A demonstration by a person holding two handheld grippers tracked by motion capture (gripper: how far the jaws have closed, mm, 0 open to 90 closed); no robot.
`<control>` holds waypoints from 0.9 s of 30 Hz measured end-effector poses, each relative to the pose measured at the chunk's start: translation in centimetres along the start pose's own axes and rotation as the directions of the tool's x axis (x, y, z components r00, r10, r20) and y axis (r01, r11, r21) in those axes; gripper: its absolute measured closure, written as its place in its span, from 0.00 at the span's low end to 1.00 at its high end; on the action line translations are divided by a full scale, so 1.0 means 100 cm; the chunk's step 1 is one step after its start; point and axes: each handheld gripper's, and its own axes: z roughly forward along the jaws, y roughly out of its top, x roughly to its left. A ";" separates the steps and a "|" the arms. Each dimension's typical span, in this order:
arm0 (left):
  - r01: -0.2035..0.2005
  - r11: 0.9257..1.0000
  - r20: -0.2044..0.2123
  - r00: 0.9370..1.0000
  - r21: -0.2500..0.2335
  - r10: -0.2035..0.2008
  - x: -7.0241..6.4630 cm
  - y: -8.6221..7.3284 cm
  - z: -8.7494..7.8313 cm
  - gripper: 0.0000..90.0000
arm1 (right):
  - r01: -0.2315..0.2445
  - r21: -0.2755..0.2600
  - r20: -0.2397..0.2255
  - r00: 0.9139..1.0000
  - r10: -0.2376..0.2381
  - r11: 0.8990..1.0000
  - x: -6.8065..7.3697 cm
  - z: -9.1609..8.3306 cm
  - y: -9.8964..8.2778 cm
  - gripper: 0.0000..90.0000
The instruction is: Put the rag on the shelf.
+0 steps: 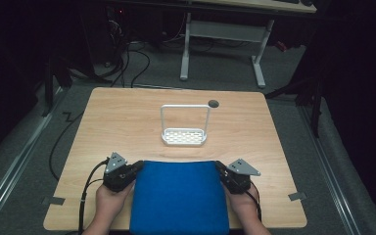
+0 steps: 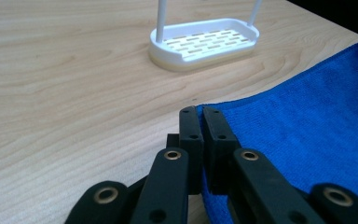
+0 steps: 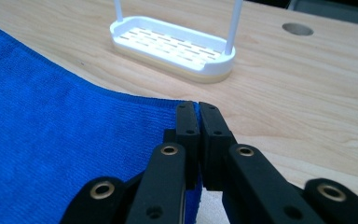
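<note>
Here the blue cloth (image 1: 178, 196) lies spread flat at the middle of the table's near edge, its front hem hanging just past that edge and its far hem running straight across, well short of the table's centre. The left gripper (image 1: 138, 166) is clamped on the cloth's far left corner; in the left gripper view its two black jaws stand pressed together with the blue hem (image 2: 205, 109) pinched between their tips. The right gripper (image 1: 219, 167) has the far right corner in the same way, and in the right gripper view a thin strip of the blue fabric (image 3: 196, 108) shows between its closed jaws. Each gripper sits in one of the person's hands, which come in over the near edge on either side of the cloth, the left hand (image 1: 108, 199) and the right hand (image 1: 242, 203) both low over the wood. Beyond the cloth, near the middle of the table (image 1: 127, 127), stands a white slotted tray with a tall hoop handle (image 1: 183, 137), well apart from the cloth's far hem. A small round hole (image 1: 213, 103) sits in the tabletop near the far edge, just past the handle's right post.
</note>
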 end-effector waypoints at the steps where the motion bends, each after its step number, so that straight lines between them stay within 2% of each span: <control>1: -0.002 1.000 0.001 1.000 -0.004 0.002 0.000 0.001 -0.001 0.97 | 0.002 -0.007 0.000 1.000 -0.002 1.000 0.000 -0.001 0.001 0.98; 9: -0.018 0.997 0.001 1.000 -0.069 0.018 -0.005 0.006 -0.008 0.97 | 0.004 -0.064 0.012 1.000 -0.003 0.998 0.003 -0.010 0.006 0.98; 10: -0.022 0.997 -0.002 1.000 -0.080 0.022 -0.006 0.007 -0.010 0.97 | 0.009 -0.086 0.016 1.000 -0.007 0.996 0.003 -0.012 0.008 0.98; 12: -0.029 0.994 -0.010 1.000 -0.106 0.028 -0.008 0.009 -0.014 0.97 | 0.019 -0.097 0.020 1.000 -0.017 0.995 0.004 -0.015 0.009 0.98; 14: -0.033 0.993 -0.012 0.999 -0.110 0.032 -0.009 0.010 -0.015 0.97 | 0.019 -0.107 0.022 1.000 -0.016 0.994 0.005 -0.017 0.010 0.98; 15: -0.035 0.991 -0.017 0.999 -0.127 0.033 -0.011 0.010 -0.017 0.97 | 0.020 -0.112 0.024 1.000 -0.017 0.994 0.006 -0.018 0.010 0.98; 19: -0.047 0.989 -0.016 0.999 -0.142 0.045 -0.013 0.011 -0.019 0.97 | 0.030 -0.135 0.032 0.999 -0.026 0.990 0.007 -0.021 0.012 0.98; 27: -0.064 0.976 -0.023 0.998 -0.206 0.061 -0.018 0.015 -0.028 0.97 | 0.048 -0.196 0.045 0.998 -0.040 0.979 0.011 -0.031 0.020 0.98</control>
